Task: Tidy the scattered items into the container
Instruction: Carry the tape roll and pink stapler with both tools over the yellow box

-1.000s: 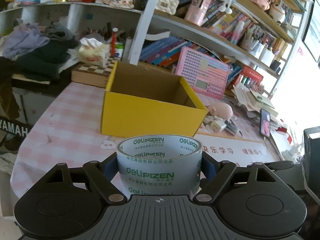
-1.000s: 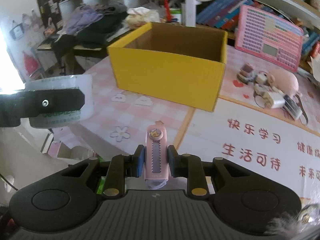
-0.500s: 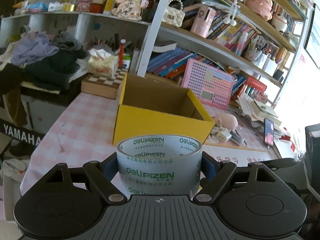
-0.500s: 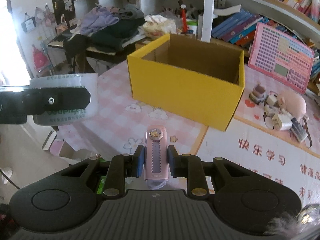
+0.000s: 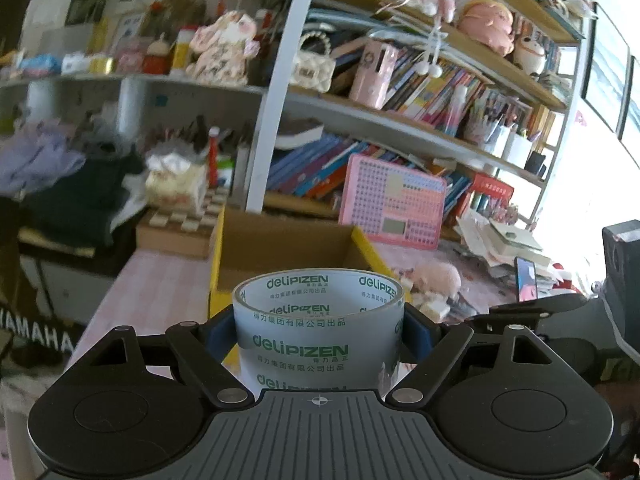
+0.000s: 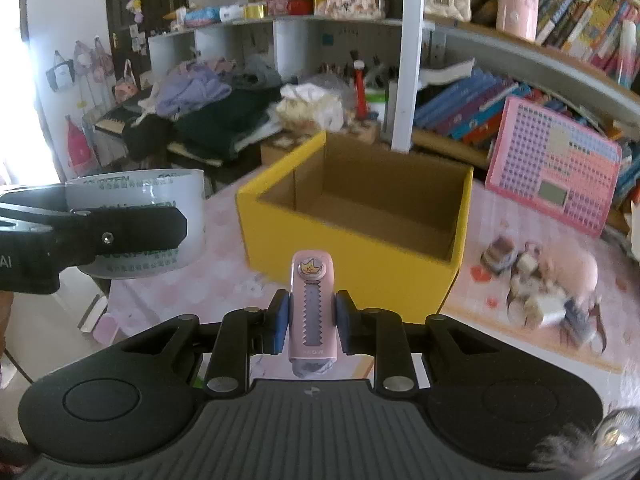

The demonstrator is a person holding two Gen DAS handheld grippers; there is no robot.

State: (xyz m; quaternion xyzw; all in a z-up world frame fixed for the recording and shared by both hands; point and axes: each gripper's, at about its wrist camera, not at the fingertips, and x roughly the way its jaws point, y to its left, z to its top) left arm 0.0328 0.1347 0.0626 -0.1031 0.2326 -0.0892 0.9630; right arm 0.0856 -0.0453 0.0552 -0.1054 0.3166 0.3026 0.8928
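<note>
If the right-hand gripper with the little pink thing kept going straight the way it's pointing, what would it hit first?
Most likely the yellow box. The right gripper, shut on the pink utility knife, points at the box's near wall or just over its rim. Nothing shows in between, though depth is hard to judge.

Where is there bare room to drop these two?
The yellow box looks empty inside. Pink tablecloth left of it is bare. Right of it, the small toys crowd the cloth before the pink board.
</note>
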